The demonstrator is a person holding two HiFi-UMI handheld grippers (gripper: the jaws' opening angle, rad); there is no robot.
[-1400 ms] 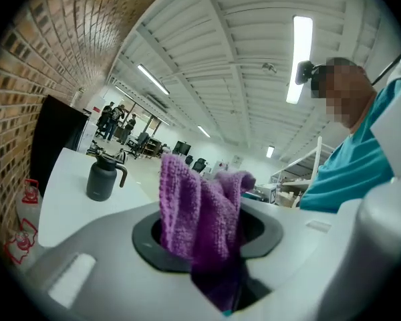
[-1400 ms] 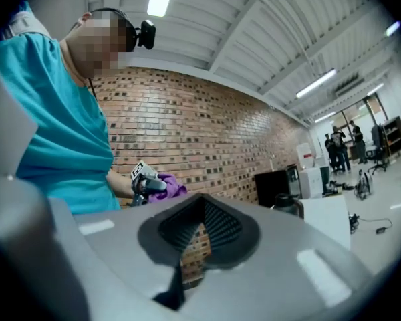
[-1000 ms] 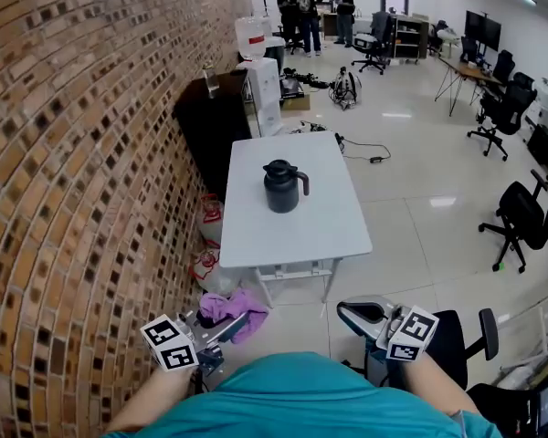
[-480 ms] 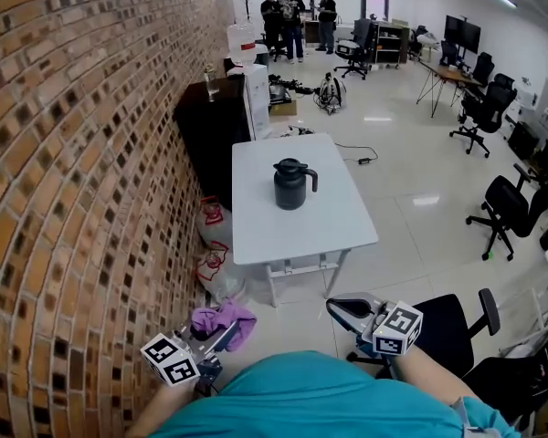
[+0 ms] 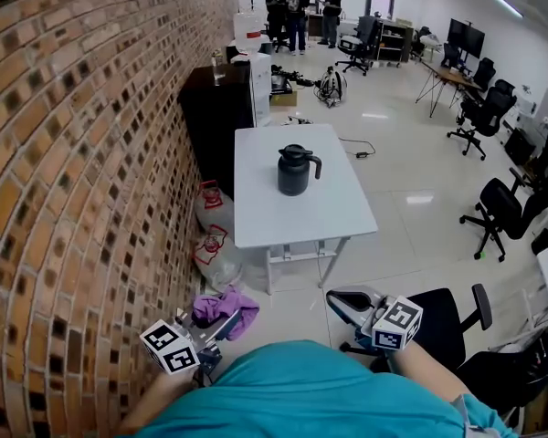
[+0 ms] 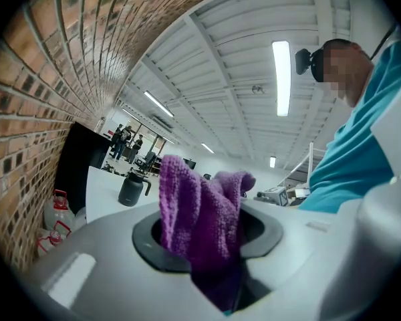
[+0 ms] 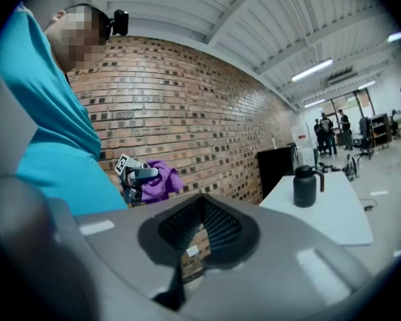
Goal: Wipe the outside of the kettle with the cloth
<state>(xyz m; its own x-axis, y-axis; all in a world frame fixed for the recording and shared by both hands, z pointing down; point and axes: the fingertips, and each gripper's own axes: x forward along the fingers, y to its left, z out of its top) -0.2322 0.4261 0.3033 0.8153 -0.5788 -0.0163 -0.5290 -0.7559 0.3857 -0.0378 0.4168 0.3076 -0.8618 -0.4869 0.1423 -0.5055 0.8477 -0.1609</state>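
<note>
Since 1 second ago the head view has swung slightly, so the white table [image 5: 265, 217] sits a little higher in it, and the right gripper [image 5: 338, 299] has drifted a touch toward the middle; both grippers hang well short of the table's near edge.

On the table, about mid-length, the dark kettle [image 5: 295, 170] stands upright, its handle turned away from the brick wall [image 5: 82, 153]. The left gripper [image 5: 230, 320] has its 2 jaws clamped on the purple cloth [image 5: 221, 303], which bunches up out of them in a loose wad. The right gripper's jaws are pressed together with nothing between them.

The step in hand looks like the approach. To do it well, I would bring both hands over the table's near edge together, open the right jaws early and steady the kettle by its handle or lid. The cloth wad can then press flat on the body and sweep around it without tipping it.
</note>
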